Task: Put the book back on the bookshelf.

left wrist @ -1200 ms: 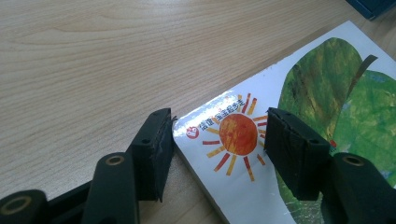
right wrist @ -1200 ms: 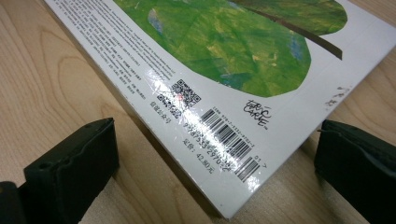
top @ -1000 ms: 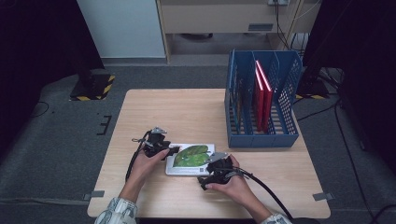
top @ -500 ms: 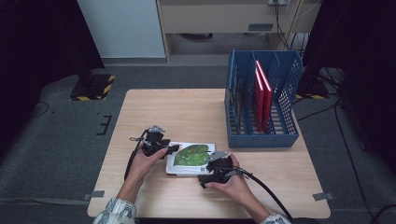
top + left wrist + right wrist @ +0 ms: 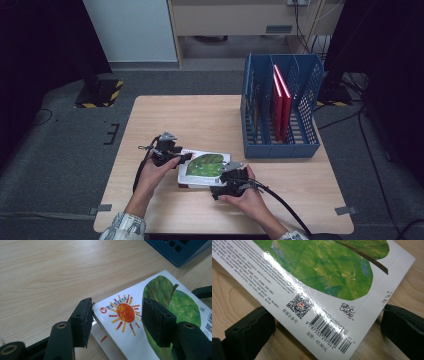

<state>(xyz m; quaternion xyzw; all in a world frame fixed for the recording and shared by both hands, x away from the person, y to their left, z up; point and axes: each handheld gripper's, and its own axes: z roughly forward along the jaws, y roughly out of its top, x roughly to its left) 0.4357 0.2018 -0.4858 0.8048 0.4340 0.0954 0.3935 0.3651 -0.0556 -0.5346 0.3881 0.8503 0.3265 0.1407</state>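
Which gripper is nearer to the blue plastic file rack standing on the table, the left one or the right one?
The right gripper is nearer. It is at the near right corner of the leaf-cover book, below the blue plastic file rack. The left gripper is at the book's far left edge.

The book (image 5: 324, 277) carries the readable print: on its white back cover, near the lower corner in the right gripper view, a barcode (image 5: 329, 331) is headed 9 787533 297022, with 42.80 printed below it. The signature ERIC CARLE (image 5: 347, 310) stands just beside the green leaf, and a QR code (image 5: 298, 304) sits toward the cover's edge; the small text block is too fine to read.
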